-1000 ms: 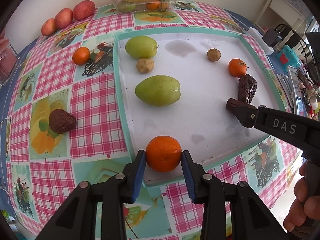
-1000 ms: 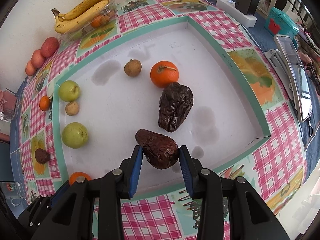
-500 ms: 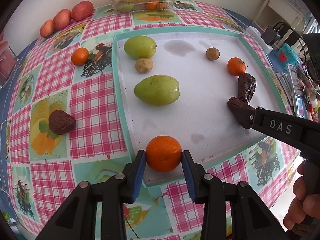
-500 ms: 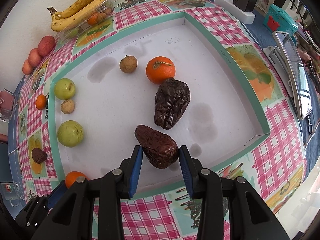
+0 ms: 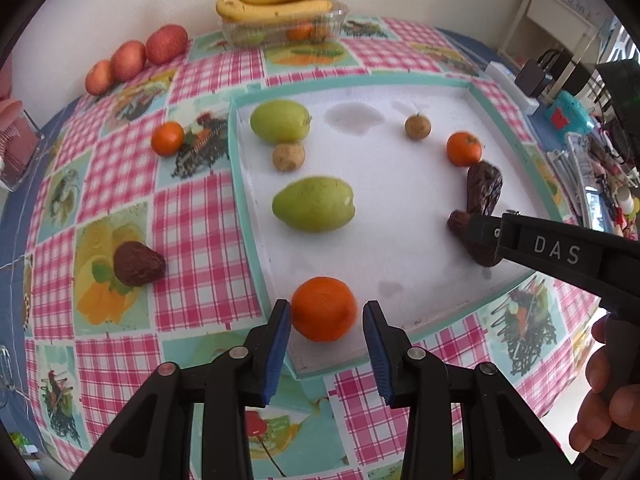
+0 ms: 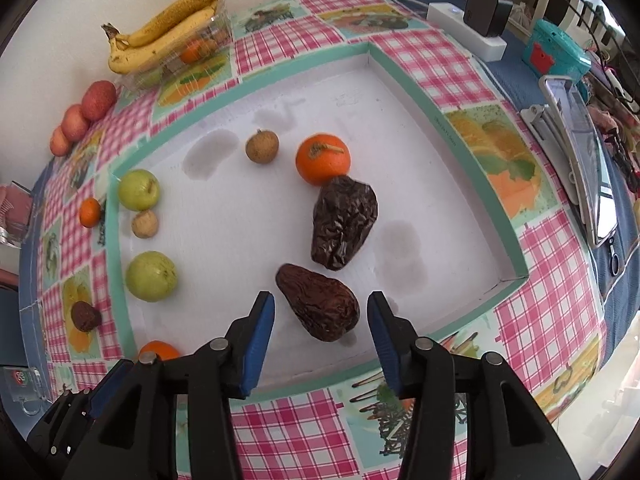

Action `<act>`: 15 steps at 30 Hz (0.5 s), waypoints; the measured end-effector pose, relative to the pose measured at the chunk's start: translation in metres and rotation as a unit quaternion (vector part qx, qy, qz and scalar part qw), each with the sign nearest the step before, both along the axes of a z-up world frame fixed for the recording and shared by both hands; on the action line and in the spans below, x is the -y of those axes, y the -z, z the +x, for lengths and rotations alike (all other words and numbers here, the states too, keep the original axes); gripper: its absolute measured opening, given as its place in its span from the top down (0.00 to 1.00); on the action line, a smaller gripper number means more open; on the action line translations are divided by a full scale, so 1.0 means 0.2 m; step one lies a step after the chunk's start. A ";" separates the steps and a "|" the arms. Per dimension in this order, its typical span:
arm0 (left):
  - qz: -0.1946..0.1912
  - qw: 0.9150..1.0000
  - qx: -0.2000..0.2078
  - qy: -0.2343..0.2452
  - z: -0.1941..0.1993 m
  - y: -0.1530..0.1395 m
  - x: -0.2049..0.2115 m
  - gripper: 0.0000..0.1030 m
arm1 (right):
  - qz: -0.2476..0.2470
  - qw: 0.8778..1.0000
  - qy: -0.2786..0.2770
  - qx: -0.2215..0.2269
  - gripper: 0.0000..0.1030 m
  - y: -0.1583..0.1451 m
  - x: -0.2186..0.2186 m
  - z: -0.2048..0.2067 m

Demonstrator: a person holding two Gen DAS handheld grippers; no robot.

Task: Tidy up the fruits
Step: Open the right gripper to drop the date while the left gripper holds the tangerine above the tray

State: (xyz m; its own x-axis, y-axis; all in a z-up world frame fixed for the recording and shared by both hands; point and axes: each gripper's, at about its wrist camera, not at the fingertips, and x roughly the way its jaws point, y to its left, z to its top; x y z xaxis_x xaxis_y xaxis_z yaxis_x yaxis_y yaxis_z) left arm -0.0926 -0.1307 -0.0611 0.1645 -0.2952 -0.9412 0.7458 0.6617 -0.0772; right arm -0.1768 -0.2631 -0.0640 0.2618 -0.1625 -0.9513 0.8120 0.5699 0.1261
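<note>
On the white tray [image 5: 400, 208] I count two green guavas, one at 11 o'clock [image 5: 280, 121] and one near the middle [image 5: 313, 203]. There are two small brown round fruits [image 5: 289, 156] [image 5: 417, 126], two oranges and two dark wrinkled dates. One more orange [image 5: 167, 138] and one more date [image 5: 138, 263] lie outside the tray on the checked tablecloth [image 5: 192, 240], at 9 o'clock of it. Behind, at 12 o'clock, two bananas [image 5: 276, 2] rest on a clear plastic box [image 5: 288, 28], and three red apples [image 5: 136, 58] stand in a row at 10 o'clock.

The left gripper [image 5: 325, 338] is opened wide around the near orange [image 5: 323, 308], which sits on the tray at 6 o'clock. Its left blue pad looks just beside the fruit, and the right pad is clearly apart from it, so it grips nothing.

The right gripper [image 6: 320, 334] is also opened wide, with gaps on both sides of the near date [image 6: 318, 306]. This date lies on the tray floor at 5 o'clock. The second date [image 6: 344, 221] lies just beyond it, and its far end touches the far orange [image 6: 323, 158].
</note>
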 end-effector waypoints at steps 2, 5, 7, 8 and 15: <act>-0.009 1.000 0.005 -0.003 0.00 -0.03 -0.01 0.60 | -0.009 1.000 0.000 0.006 0.50 -0.03 0.00 0.00; -0.020 1.000 0.013 -0.019 0.03 -0.07 -0.04 0.57 | -0.019 1.000 0.000 0.016 0.43 -0.07 0.00 -0.01; -0.024 0.999 0.021 -0.042 0.07 -0.09 -0.07 0.54 | -0.023 1.000 0.000 0.020 0.43 -0.09 0.00 -0.01; -0.021 0.998 0.028 -0.057 0.09 -0.09 -0.10 0.54 | -0.024 0.999 0.000 0.022 0.43 -0.10 0.00 -0.01; 0.001 0.983 0.044 -0.179 0.29 -0.11 -0.29 0.54 | -0.026 0.999 -0.014 0.025 0.43 -0.11 -0.02 0.02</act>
State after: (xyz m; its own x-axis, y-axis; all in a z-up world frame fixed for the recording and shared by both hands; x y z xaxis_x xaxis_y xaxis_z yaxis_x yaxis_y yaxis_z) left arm -0.0346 -0.0733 -0.0393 0.3380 -0.2018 -0.9193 0.4685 0.8832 -0.0216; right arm -0.1720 -0.2591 -0.0422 0.3139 -0.2033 -0.9274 0.7888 0.5995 0.1356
